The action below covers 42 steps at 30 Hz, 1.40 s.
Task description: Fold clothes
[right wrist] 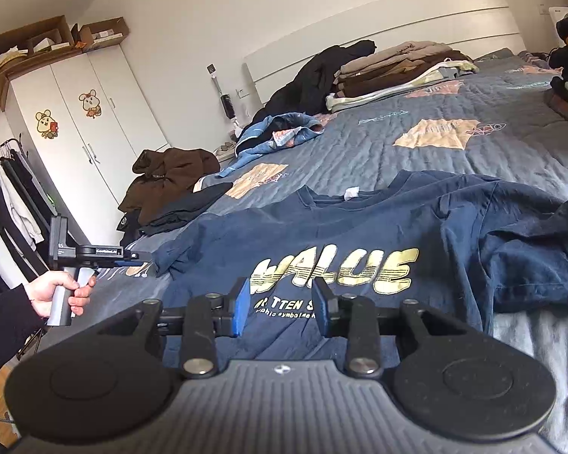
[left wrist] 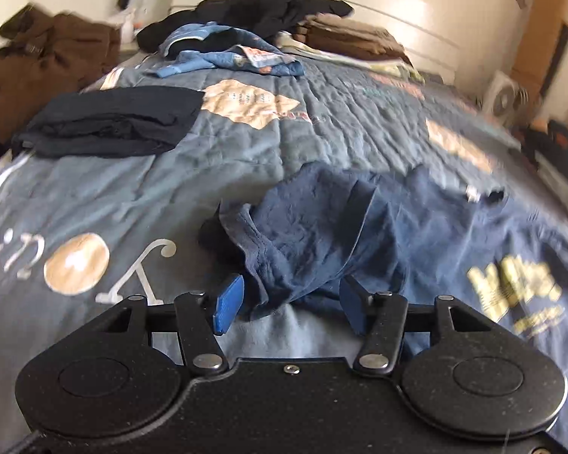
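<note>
1. On the far left of the bed [left wrist: 246, 143], a dark folded garment [left wrist: 106, 121] lies flat. Behind it, a brown garment [right wrist: 170, 174] hangs over the left edge.

2. The left gripper [left wrist: 289, 304] hovers over the left sleeve of the navy T-shirt [right wrist: 359, 234]. Its jaws stand apart; the bunched sleeve cloth lies between them, but the pads do not seem to press on it.

3. The T-shirt is spread on the near part of the bed, print side up, collar toward the far side. Its right part is wrinkled and partly doubled over.

4. The right gripper [right wrist: 282, 310] is over the lower part of the print, jaws apart, nothing clamped.

5. To do this step well, I think the left jaws should close on the sleeve edge only, not on the quilt under it. The sleeve should then be brought inward in one flat layer, and the body smoothed before the next fold.

6. Hard to see: the left wrist view is blurred on its right side. The shirt hem is hidden under the right gripper's body, and the right sleeve is cut off.

7. At the far right, a stack of folded clothes [right wrist: 397, 72] lies near the headboard.
</note>
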### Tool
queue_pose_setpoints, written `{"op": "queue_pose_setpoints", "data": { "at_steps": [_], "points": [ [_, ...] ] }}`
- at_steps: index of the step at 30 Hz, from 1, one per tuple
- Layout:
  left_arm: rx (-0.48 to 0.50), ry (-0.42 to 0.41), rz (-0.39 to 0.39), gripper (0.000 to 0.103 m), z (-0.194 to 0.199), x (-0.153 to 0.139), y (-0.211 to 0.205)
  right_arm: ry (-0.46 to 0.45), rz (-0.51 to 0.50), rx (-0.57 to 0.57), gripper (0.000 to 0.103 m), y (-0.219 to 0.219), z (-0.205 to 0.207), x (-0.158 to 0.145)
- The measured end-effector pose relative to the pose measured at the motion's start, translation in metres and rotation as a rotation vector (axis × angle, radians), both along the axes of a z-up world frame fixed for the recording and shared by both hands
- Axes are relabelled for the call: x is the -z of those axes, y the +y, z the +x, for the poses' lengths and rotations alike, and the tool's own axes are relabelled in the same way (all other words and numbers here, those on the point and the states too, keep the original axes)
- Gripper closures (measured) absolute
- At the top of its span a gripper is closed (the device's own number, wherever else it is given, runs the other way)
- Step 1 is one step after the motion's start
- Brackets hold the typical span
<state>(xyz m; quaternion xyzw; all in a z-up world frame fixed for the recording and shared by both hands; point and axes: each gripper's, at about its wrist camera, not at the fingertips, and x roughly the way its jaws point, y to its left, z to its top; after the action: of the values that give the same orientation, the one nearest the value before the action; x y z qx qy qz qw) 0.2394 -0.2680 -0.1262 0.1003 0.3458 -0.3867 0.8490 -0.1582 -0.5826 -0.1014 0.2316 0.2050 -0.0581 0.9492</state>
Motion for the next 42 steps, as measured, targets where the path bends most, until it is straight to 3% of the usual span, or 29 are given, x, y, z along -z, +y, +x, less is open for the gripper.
{"op": "queue_pose_setpoints", "data": {
  "at_steps": [4,5,6,7,9,15,16,18,20,22,23,25,30,32,33,34,38,42],
  "points": [
    [0.121,-0.153,0.140,0.052,-0.008,0.021,-0.013,0.004,-0.008,-0.024,0.069,0.005,0.002,0.000],
    [0.150,-0.198,0.176,0.059,-0.011,0.026,-0.016,0.004,-0.004,-0.027,0.069,0.005,0.003,0.000],
    [0.169,-0.217,0.188,0.078,-0.010,0.027,-0.018,0.007,-0.002,-0.030,0.068,0.006,0.004,0.001],
    [0.174,-0.204,0.170,0.091,-0.007,0.024,-0.017,0.011,-0.002,-0.032,0.068,0.006,0.005,0.002],
    [0.186,-0.177,0.134,0.096,-0.001,0.017,-0.015,0.018,-0.006,-0.039,0.068,0.007,0.007,0.003],
    [0.109,0.145,-0.218,0.097,0.053,-0.043,0.036,0.030,0.008,-0.054,0.068,0.009,0.007,0.006],
    [0.096,0.196,-0.246,0.097,0.063,-0.048,0.043,0.031,0.012,-0.059,0.067,0.009,0.007,0.006],
    [0.098,0.266,-0.197,0.095,0.073,-0.048,0.046,0.032,0.016,-0.069,0.067,0.010,0.007,0.005],
    [0.114,0.224,-0.035,0.094,0.068,-0.041,0.035,0.034,0.019,-0.081,0.067,0.012,0.008,0.005],
    [0.140,0.147,0.054,0.085,0.055,-0.033,0.029,0.039,0.015,-0.088,0.066,0.014,0.009,0.006],
    [0.147,0.099,0.072,0.079,0.048,-0.029,0.029,0.042,0.016,-0.092,0.066,0.015,0.010,0.006],
    [0.166,0.040,0.073,0.047,0.036,-0.022,0.030,0.049,0.015,-0.100,0.065,0.018,0.012,0.007],
    [0.179,0.027,0.062,0.045,0.020,0.002,0.029,0.062,0.014,-0.152,0.062,0.036,0.021,0.010],
    [0.159,0.016,0.015,0.054,0.019,0.005,0.031,0.073,0.013,-0.186,0.061,0.046,0.026,0.013],
    [0.153,0.030,-0.005,0.081,0.019,0.006,0.031,0.079,0.013,-0.203,0.061,0.050,0.029,0.015],
    [0.157,0.077,-0.017,0.095,0.022,0.007,0.030,0.086,0.013,-0.219,0.061,0.054,0.031,0.016],
    [0.258,0.213,-0.055,0.102,0.021,-0.007,0.040,0.102,0.021,-0.253,0.061,0.060,0.032,0.018],
    [0.235,0.218,-0.076,0.102,0.024,-0.025,0.060,0.123,0.035,-0.274,0.061,0.060,0.032,0.019]
  ]
}}
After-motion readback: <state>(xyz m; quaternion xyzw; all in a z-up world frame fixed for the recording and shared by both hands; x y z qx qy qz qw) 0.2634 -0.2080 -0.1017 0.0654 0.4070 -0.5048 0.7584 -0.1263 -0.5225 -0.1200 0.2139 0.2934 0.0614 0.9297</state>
